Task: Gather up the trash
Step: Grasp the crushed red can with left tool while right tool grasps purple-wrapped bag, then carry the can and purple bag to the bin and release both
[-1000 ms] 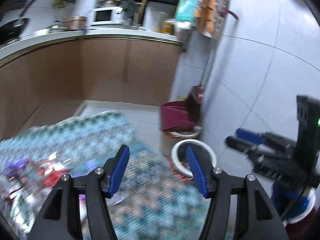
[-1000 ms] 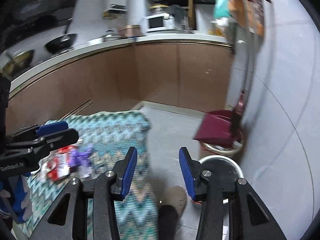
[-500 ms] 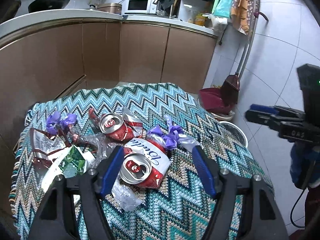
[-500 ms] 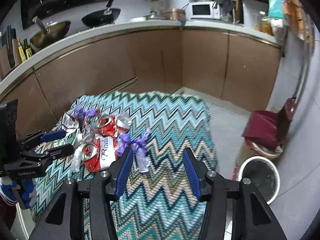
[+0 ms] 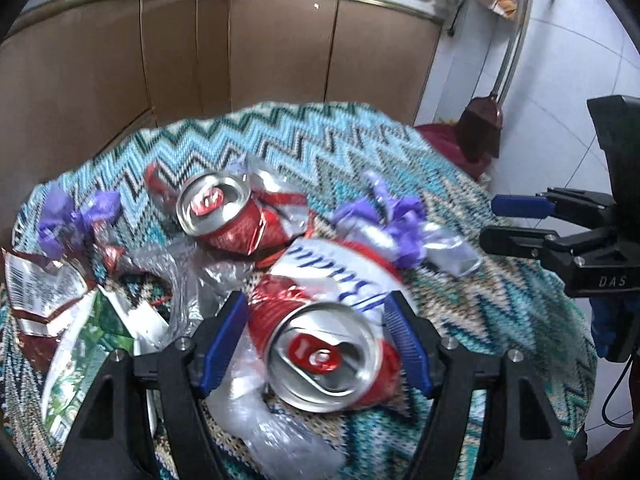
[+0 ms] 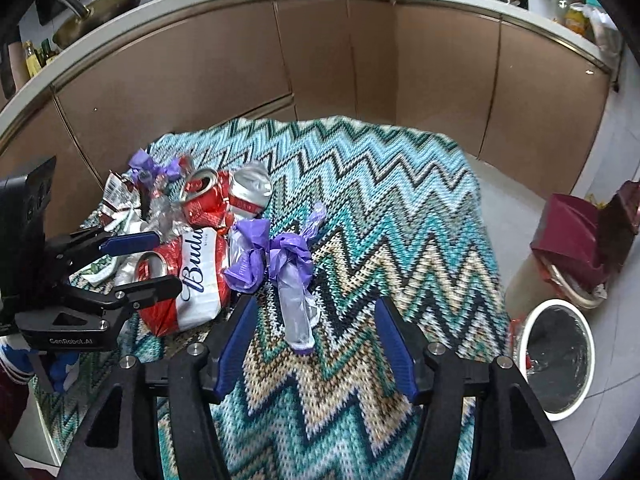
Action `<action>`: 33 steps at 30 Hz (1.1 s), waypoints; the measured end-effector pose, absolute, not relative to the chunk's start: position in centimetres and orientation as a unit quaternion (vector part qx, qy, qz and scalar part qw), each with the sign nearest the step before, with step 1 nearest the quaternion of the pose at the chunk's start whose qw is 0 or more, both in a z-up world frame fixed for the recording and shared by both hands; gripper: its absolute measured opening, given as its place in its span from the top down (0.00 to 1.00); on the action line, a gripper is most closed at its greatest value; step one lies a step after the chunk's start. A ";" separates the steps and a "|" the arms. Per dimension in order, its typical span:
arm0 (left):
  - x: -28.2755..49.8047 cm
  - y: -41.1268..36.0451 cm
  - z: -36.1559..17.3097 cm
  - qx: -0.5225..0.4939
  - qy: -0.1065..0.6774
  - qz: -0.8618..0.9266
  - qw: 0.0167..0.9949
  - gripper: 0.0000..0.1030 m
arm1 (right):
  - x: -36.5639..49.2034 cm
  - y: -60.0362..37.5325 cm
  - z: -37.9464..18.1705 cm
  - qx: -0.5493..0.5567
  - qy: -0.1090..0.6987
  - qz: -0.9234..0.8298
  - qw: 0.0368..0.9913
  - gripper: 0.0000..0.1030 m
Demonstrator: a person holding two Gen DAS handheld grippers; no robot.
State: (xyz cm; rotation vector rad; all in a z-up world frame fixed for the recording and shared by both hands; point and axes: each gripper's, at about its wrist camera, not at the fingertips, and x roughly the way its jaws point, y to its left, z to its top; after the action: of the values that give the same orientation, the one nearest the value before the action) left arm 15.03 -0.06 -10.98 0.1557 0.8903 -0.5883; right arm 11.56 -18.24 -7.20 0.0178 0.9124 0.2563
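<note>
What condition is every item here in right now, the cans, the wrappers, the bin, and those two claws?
Near can: crushed, lying between the left claw's pads.
Far can: crushed, on its side.
Purple wrapper: crumpled, on the cloth.
Bin: open, lined.
Left claw: open, just widened.
Right claw: open, just widened.

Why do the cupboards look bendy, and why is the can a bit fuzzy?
Both wrist views use a fisheye lens, so the straight cupboards bow and the corners go black. In the left wrist view, the can and the cloth are smeared by motion blur. In the right wrist view, the wrapper looks sharper.
</note>
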 end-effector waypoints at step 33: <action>9.5 4.0 -4.5 -0.020 0.351 -0.347 0.870 0.68 | 8.3 -17.2 -6.2 0.002 0.400 0.169 0.901 0.84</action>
State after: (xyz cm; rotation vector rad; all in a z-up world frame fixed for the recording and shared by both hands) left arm 9.53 4.05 -4.46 -0.0428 0.7334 -0.7257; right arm 8.33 -17.25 -6.18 0.0035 0.8280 0.3499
